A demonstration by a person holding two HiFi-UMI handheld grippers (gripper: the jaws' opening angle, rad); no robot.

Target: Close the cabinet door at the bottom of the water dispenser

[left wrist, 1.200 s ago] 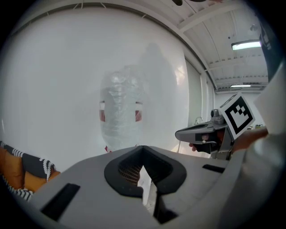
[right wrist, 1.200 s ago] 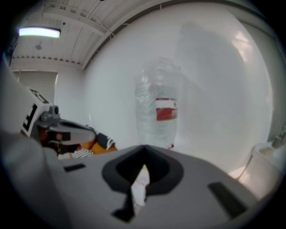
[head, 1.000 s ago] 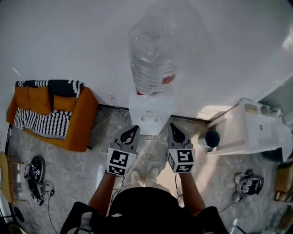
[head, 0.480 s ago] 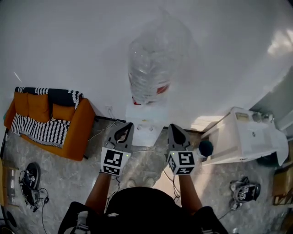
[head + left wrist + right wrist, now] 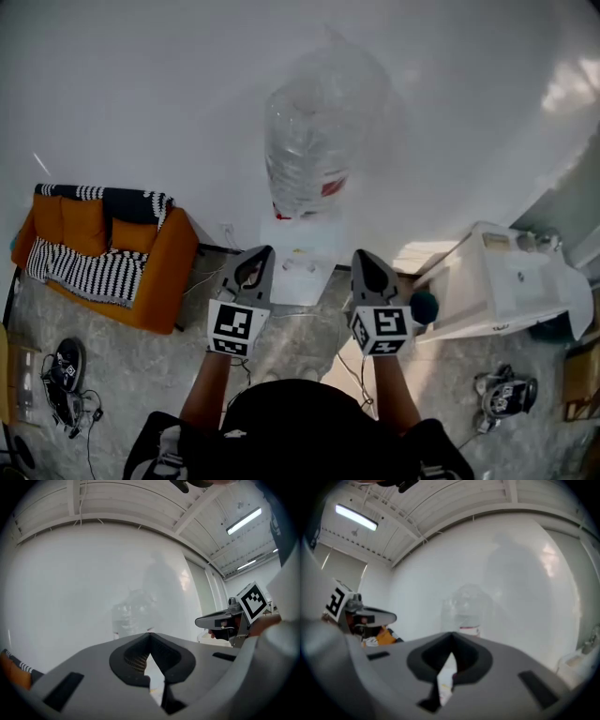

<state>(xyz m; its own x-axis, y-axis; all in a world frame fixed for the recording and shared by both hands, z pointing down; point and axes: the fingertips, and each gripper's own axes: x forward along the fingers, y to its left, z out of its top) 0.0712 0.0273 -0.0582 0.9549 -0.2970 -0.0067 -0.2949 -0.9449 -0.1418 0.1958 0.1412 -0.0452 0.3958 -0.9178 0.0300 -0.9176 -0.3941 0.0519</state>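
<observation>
The left claw (image 5: pixel 263 254) and right claw (image 5: pixel 362 256), each pressed together and empty, hover level before the water dispenser (image 5: pixel 302 247), likely as blunt pushers for its unseen cabinet door.

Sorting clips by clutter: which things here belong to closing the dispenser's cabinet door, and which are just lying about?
Job: water dispenser, its bottle, left gripper and right gripper, jaws shut on nothing; the door itself is out of sight.
Lying about: orange sofa, striped blanket, white unit, dark round object, floor gear.
</observation>
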